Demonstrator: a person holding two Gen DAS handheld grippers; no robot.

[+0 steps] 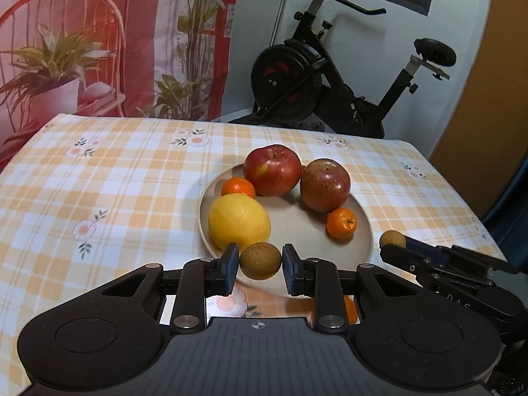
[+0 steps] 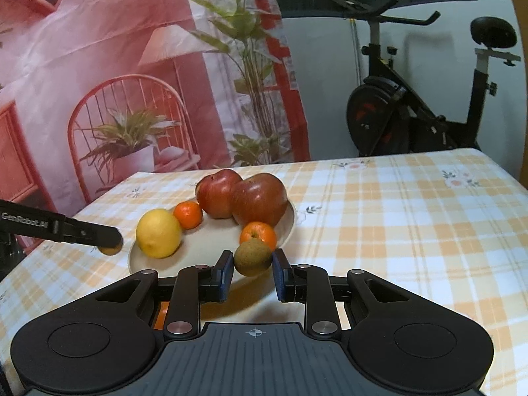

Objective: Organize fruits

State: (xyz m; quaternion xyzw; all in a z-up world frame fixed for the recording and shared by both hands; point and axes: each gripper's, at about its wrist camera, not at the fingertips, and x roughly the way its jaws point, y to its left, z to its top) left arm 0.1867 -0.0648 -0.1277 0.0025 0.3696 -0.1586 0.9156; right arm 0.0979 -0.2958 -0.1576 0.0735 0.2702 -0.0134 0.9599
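A: Backdrop first: printed curtain (image 1: 109,39) with plants and a red chair, black exercise bike (image 1: 333,76) beside it. Largest working surface?

B: Table under a checked orange-and-white cloth (image 1: 99,181). Item one on it: a round beige plate (image 1: 297,227), set about mid-table.

A: Plate contents, by size?

B: Two red apples (image 1: 273,170) at the far side, touching in the right wrist view. One yellow citrus, lemon-like (image 1: 238,222), on the left rim. Two small mandarins (image 1: 341,222), one behind the yellow fruit, one near the right-hand apple.

A: Held items?

B: Left gripper (image 1: 260,260) is clamped on a small brown-green round fruit (image 1: 260,260), apparently over the plate's near rim. Right gripper (image 2: 252,262) is likewise clenched on a similar fruit (image 2: 252,261), at the plate's right edge, just in front of a mandarin. Whether either fruit touches the plate, I cannot tell.

A: Deciding relation for the next move?

B: Open plate floor lies straight ahead of both claws, between the yellow fruit and the right-hand mandarin. Left claw looks nearer to it; the right must come in past the mandarin. The fruits are near round, so no long axis matters. My judgement: set down, then release.
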